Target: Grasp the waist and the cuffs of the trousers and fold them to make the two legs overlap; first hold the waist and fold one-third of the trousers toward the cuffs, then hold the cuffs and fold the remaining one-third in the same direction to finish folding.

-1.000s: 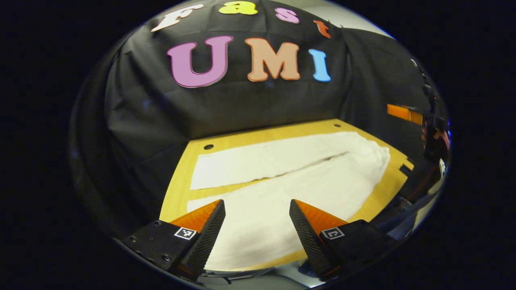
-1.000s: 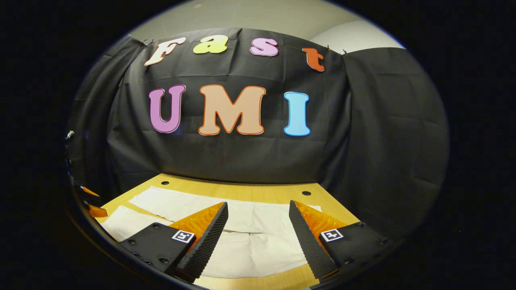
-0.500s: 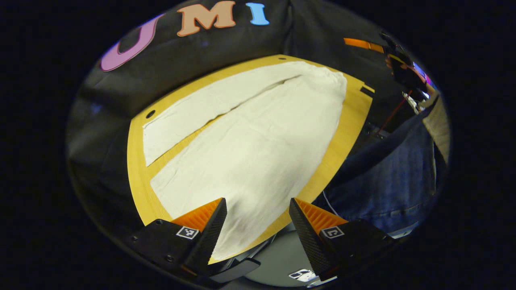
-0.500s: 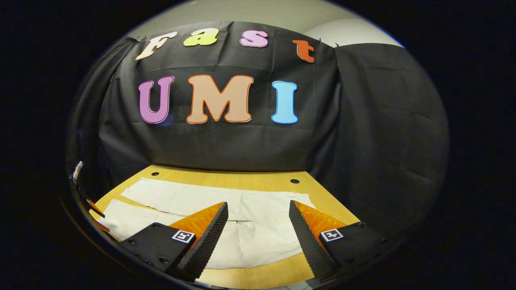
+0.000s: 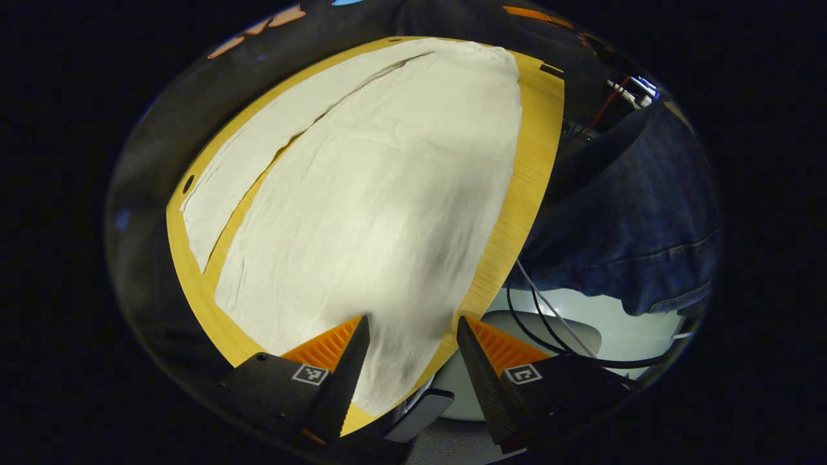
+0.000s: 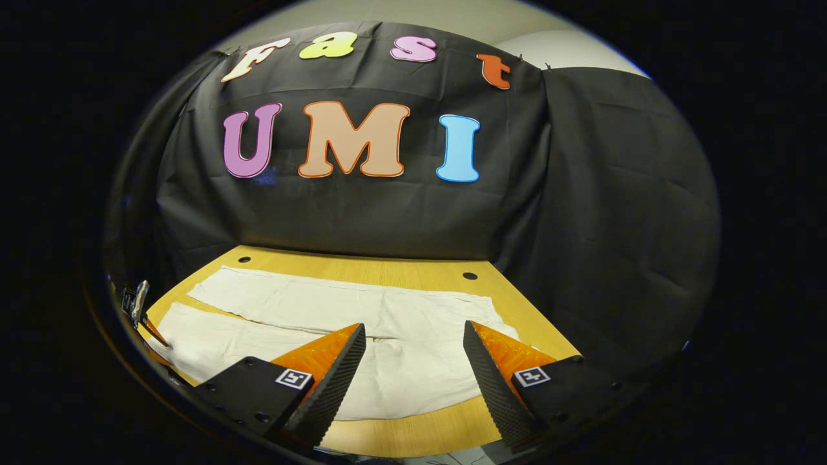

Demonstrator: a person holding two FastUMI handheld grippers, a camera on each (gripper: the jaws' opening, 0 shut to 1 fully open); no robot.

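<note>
Cream-white trousers (image 5: 368, 194) lie flat on the wooden table (image 5: 536, 155), legs spread in a narrow V. In the left gripper view my left gripper (image 5: 410, 352) is open, hovering over the near leg's cuff end at the table's front edge. In the right gripper view the trousers (image 6: 394, 349) show their waist end near me, and my right gripper (image 6: 413, 358) is open above the waist. Nothing sits between either pair of fingers. At the far left of the right gripper view, the left gripper (image 6: 141, 311) peeks in over the near leg.
A person in blue jeans (image 5: 633, 219) stands at the table's front side, with cables (image 5: 549, 316) and a pale floor below. Black cloth walls close the table's back and sides. Small holes (image 6: 470, 276) mark the table's far corners.
My left gripper has tilted downward and dropped toward the near cuff at the table's front edge. The right gripper has pulled back a little, so more table shows before the waist.
</note>
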